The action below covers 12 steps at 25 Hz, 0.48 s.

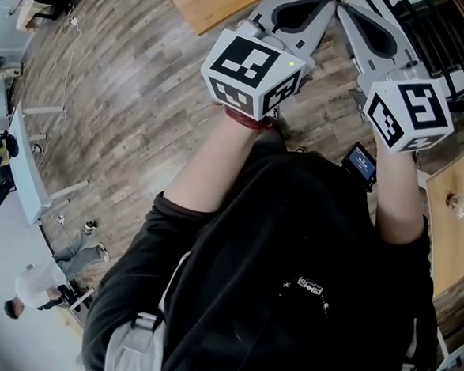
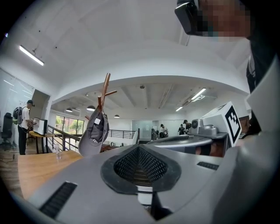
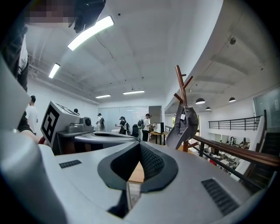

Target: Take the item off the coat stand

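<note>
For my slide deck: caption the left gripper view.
Shut left gripper faces a grey cap hanging on a brown wooden coat stand.

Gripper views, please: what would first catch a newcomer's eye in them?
A grey cap hangs on a wooden coat stand, left of centre in the left gripper view. Nearer the camera, the left hand-held gripper and the right hand-held gripper are both shut and empty.

A person with a backpack (image 2: 22, 127) stands near a wooden table (image 2: 35, 168) bearing a glass (image 2: 57, 154), beside a black railing (image 2: 65, 139), while a group of people (image 3: 124, 125) gathers under strip lights (image 3: 89, 33) across the hall.
</note>
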Available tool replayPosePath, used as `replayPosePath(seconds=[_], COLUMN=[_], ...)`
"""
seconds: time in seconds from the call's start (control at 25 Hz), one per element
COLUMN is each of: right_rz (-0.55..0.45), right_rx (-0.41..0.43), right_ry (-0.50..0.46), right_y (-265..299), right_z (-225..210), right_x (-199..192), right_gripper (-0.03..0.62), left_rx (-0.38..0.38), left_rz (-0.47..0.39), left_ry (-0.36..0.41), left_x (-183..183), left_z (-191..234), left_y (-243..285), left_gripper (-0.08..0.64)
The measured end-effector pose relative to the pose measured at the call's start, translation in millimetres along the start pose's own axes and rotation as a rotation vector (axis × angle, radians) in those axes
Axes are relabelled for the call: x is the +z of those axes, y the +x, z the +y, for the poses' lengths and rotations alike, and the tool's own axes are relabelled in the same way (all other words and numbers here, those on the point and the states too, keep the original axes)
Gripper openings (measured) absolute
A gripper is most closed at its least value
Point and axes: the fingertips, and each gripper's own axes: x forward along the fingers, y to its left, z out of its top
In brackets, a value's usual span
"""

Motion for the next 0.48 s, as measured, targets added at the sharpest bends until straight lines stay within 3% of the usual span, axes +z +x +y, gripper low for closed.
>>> replayPosePath(seconds=[0.16, 0.48], right_rz=[0.007, 0.008], right_rx=[-0.024, -0.047], right_ry=[0.007, 0.002], right_y=[11, 70], right_z=[-8, -51], right_x=[0, 15], right_gripper=[0.012, 0.012], left_rx=[-0.026, -0.045], left_rz=[-0.001, -0.017], left_ry=[0.0, -0.005], left_x=[-3, 9], left_z=[8, 67], left_y=[4, 50], left_gripper=[0.003, 0.003])
